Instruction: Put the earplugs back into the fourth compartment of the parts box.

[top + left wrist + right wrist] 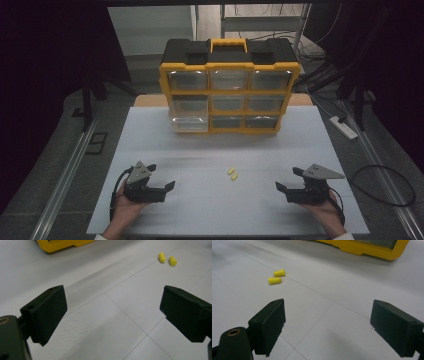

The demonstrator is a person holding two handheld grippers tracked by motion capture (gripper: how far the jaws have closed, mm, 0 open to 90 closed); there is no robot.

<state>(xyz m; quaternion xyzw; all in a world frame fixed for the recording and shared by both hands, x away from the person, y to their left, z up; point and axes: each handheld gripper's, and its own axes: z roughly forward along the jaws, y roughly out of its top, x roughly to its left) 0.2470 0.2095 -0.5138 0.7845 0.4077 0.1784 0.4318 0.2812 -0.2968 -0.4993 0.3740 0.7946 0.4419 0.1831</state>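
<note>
Your left gripper (161,176) and right gripper (288,179) both rest on the white table (215,210), jaws spread wide with nothing between them. The two yellow earplugs (232,173) lie side by side between the grippers, ahead of both sets of jaws and well apart from them.

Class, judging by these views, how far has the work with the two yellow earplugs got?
Done: nothing visible. Both yellow earplugs lie loose on the white table, short of the drawer organizer. In hand: nothing; left gripper and right gripper are open and empty. Left: picking them up.
</note>
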